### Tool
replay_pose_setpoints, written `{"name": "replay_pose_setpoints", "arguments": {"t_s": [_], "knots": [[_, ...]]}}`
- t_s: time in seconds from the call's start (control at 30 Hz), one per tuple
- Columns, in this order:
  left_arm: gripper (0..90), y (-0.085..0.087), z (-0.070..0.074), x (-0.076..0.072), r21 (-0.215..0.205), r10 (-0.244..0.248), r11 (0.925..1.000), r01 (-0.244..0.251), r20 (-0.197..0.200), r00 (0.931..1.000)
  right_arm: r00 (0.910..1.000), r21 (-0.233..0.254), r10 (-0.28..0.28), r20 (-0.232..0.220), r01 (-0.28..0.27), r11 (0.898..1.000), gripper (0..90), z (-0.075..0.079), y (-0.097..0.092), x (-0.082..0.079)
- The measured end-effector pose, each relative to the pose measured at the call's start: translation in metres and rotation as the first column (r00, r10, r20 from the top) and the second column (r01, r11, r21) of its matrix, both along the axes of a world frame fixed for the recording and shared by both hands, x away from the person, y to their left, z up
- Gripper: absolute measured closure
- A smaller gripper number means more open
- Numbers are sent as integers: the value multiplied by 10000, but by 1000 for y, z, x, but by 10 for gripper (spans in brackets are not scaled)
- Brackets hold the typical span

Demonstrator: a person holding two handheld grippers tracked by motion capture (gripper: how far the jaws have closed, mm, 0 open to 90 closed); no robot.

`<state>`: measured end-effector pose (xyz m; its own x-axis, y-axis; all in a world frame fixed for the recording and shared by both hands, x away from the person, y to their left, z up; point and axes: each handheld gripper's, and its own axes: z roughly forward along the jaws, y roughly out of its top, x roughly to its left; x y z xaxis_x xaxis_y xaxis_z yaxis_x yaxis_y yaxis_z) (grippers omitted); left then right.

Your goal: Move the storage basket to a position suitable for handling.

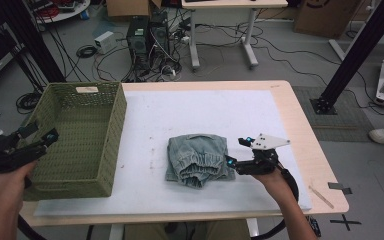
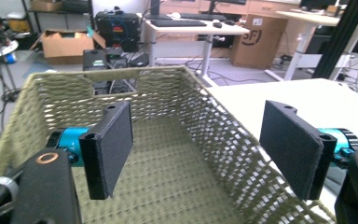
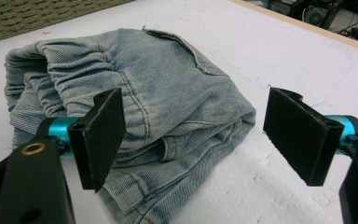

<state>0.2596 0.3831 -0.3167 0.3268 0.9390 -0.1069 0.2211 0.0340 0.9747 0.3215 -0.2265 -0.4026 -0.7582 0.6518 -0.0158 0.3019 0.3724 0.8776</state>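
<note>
Jeans, folded into a bundle, lie on the white mat just ahead of our right gripper, whose jaws stand wide apart and empty, one jaw overlapping the bundle's near edge. We judge the pick-up is in hand. Our left gripper hangs with jaws spread and bare, the green woven basket open beyond them. Next we must push the right jaws forward around the denim and close firmly enough to keep the folds together.
</note>
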Motion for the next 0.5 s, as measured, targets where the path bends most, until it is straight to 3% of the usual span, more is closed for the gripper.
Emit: {"name": "replay_pose_setpoints", "arguments": {"t_s": [0.2,0.5], "knots": [[256,-21,0,1,38,-472,9989,472,87,9988,10000,12,8,7,-8,10000,213,0,0,0],[256,-50,1,-1,-28,-464,9989,465,222,9987,10000,36,16,17,-16,10000,213,-1,-3,0]]}}
